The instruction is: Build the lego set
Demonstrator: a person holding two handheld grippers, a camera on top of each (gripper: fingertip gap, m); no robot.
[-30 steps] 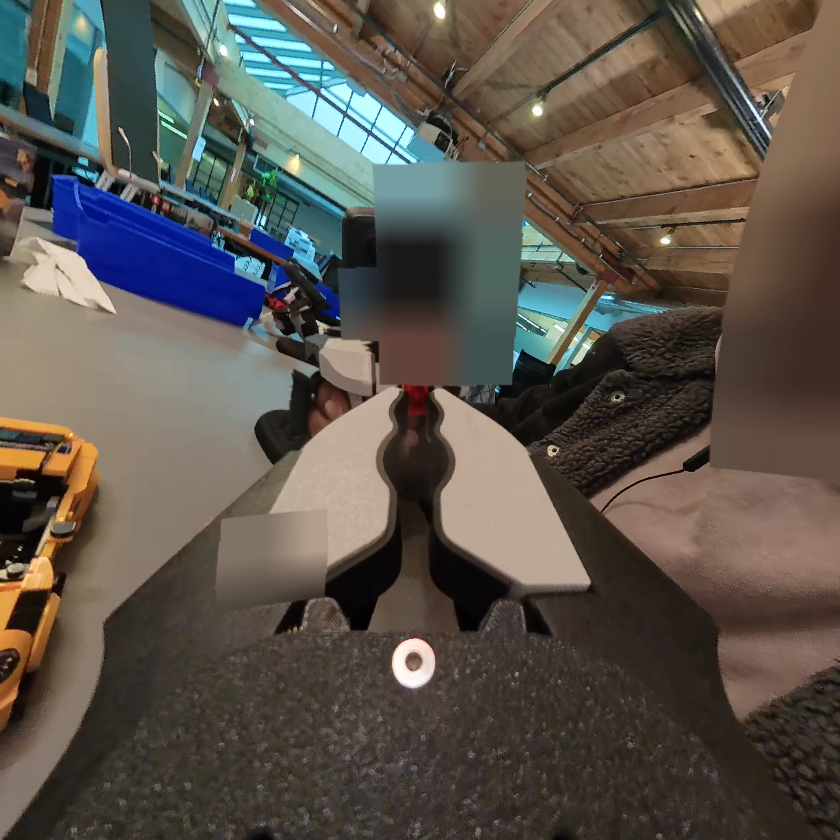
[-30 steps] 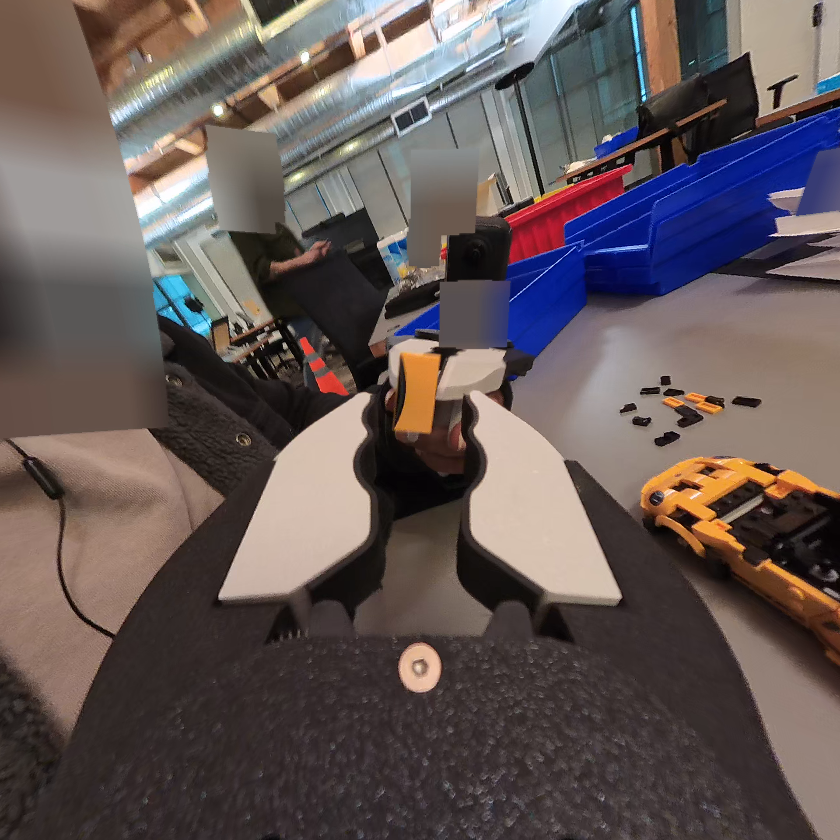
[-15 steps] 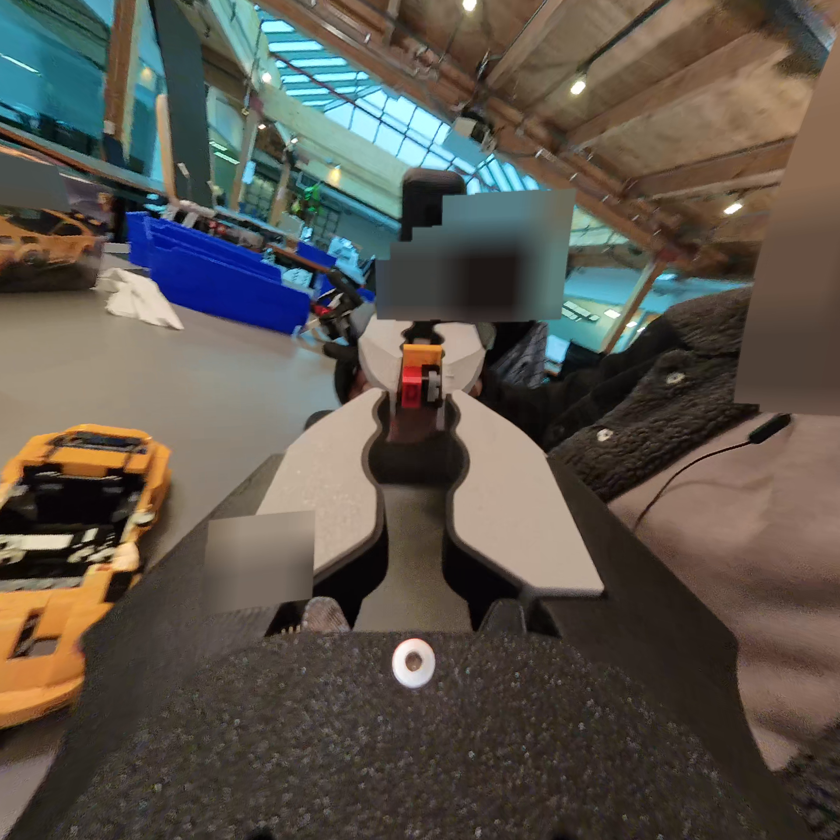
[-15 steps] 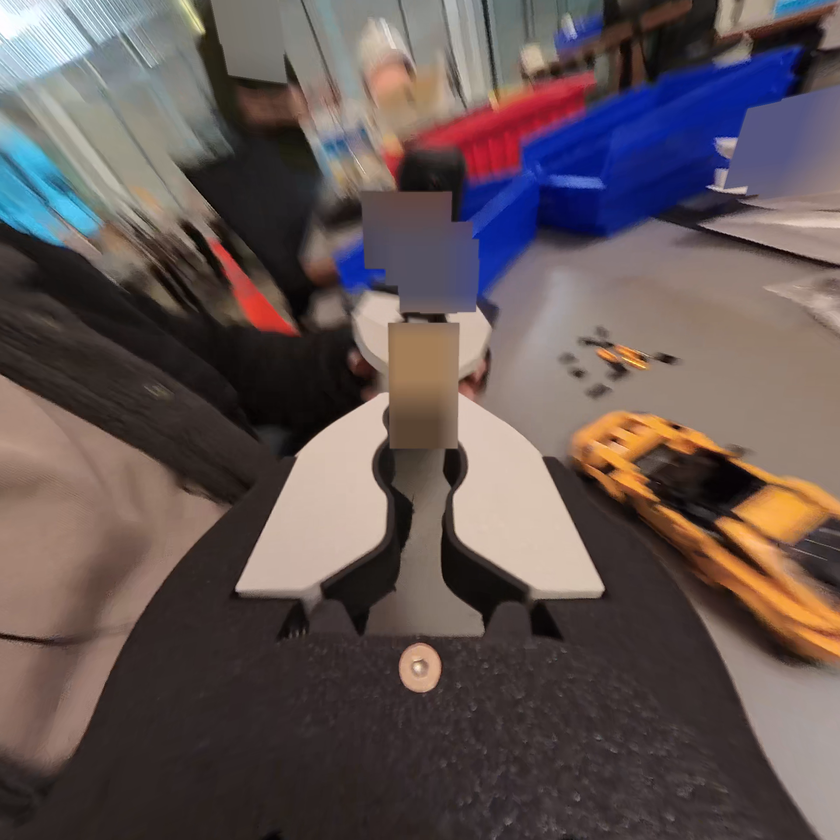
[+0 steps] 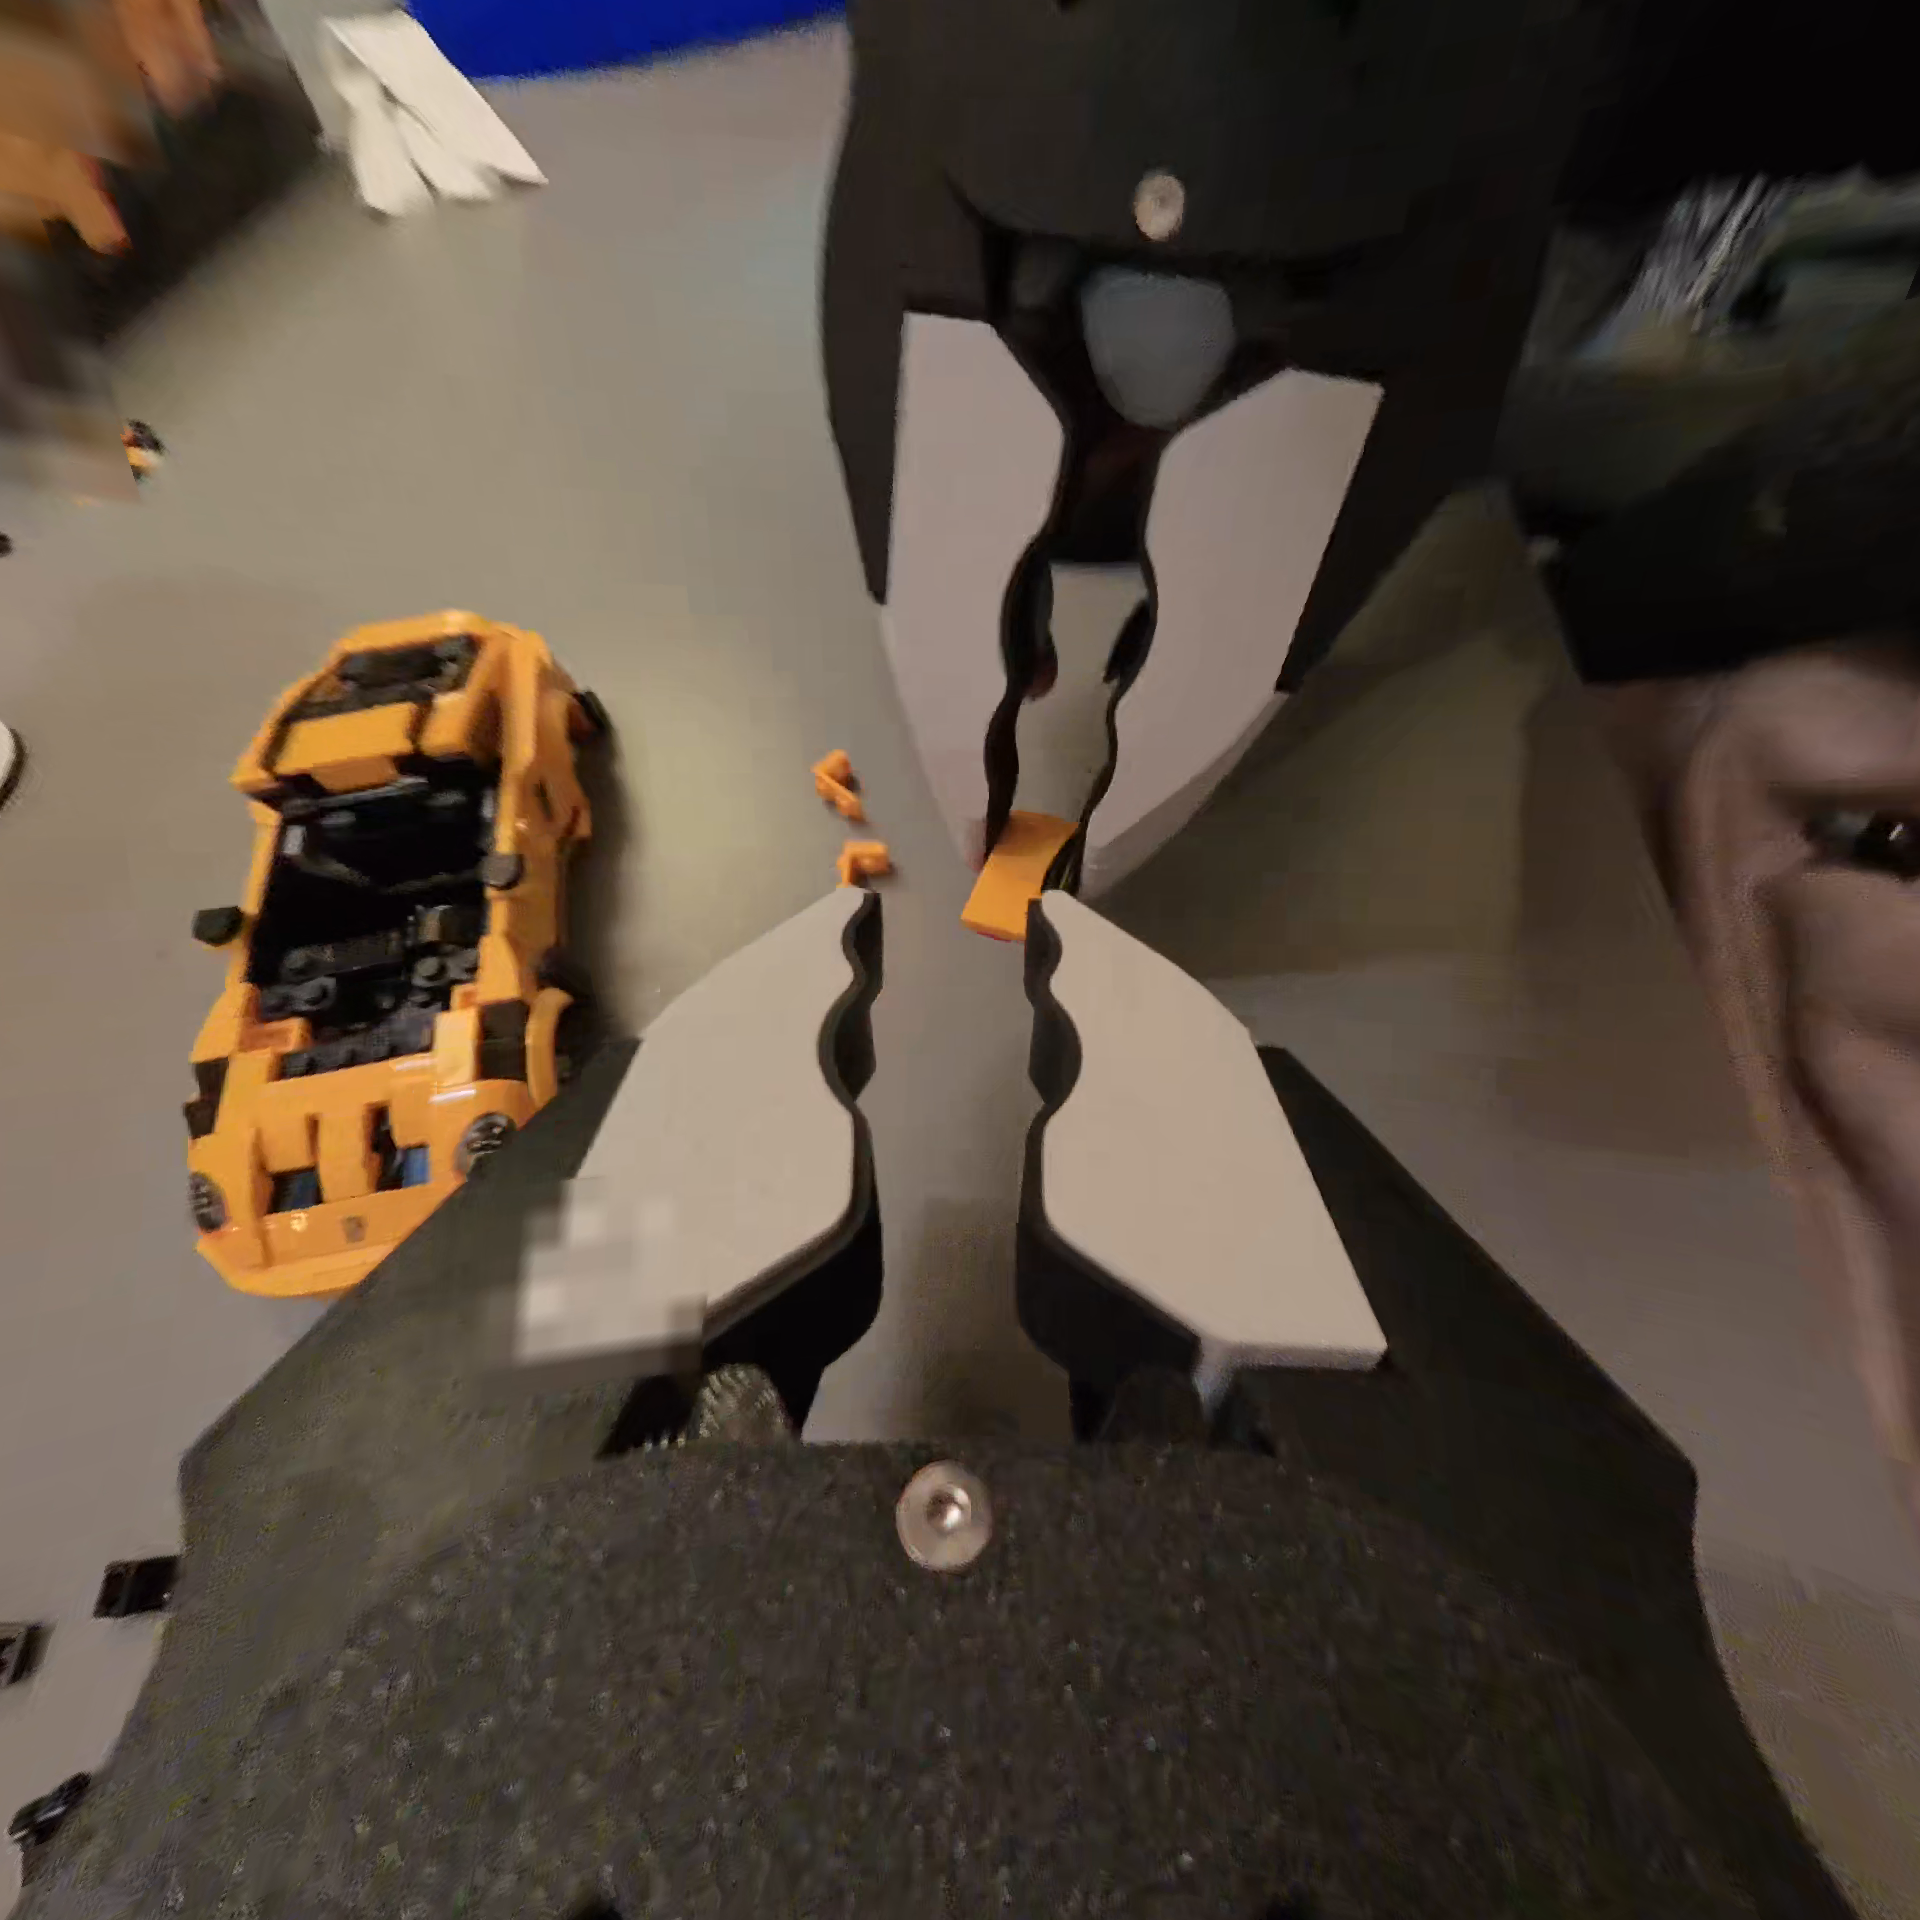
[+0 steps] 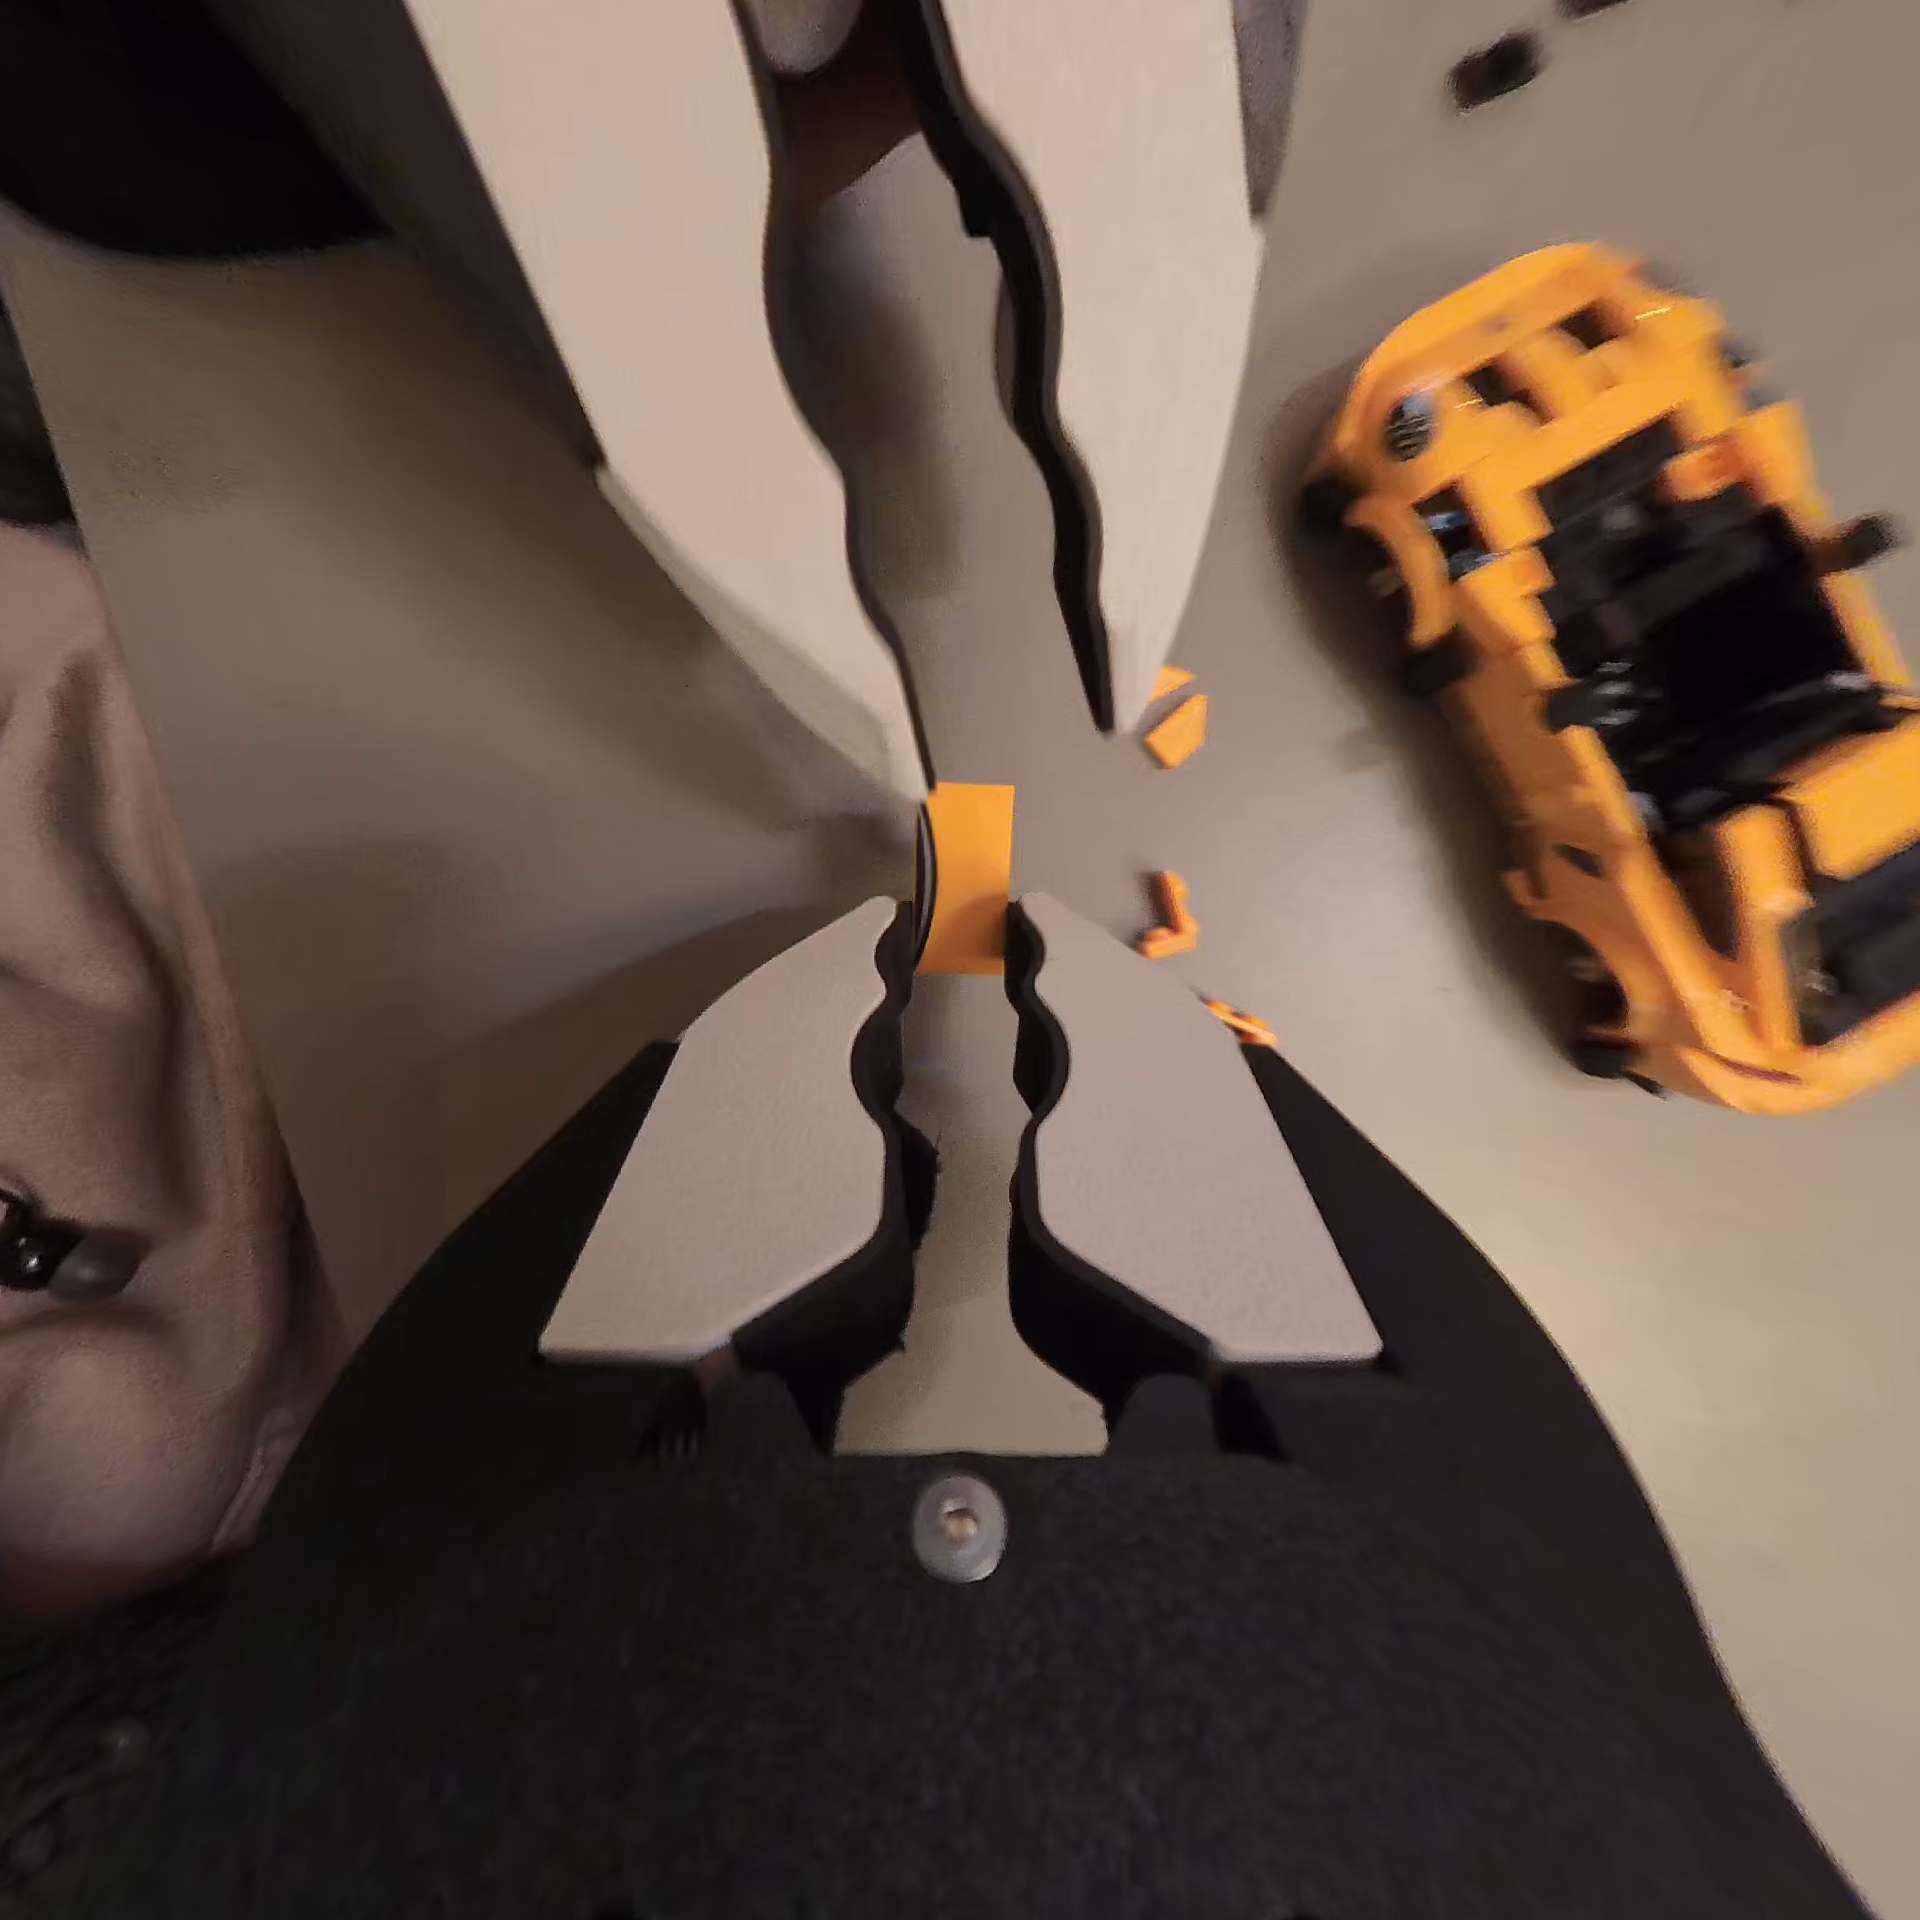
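Both grippers point down at the grey table (image 5: pixel 623 468) and meet tip to tip over one orange lego piece (image 6: pixel 966 883). In the right wrist view the right gripper (image 6: pixel 958 914) has its jaws drawn narrow, and the piece sits between its fingertips, apparently pinched there, though motion blur makes the contact on the left pad hard to confirm. The left gripper (image 5: pixel 951 914) stands with a clear gap between its fingertips and nothing between them; the same orange piece (image 5: pixel 1013 873) lies just beyond its right fingertip, in the tips of the opposing right gripper (image 5: pixel 1044 821) that comes in from the top of that view. The partly built orange and black lego car (image 5: pixel 384 935) rests on the table to the left of the left gripper, near its left finger, and in the right wrist view it lies off to the right of the right gripper (image 6: pixel 1621 665). A few small orange loose bricks (image 5: pixel 852 821) lie on the table between the car and the fingertips.
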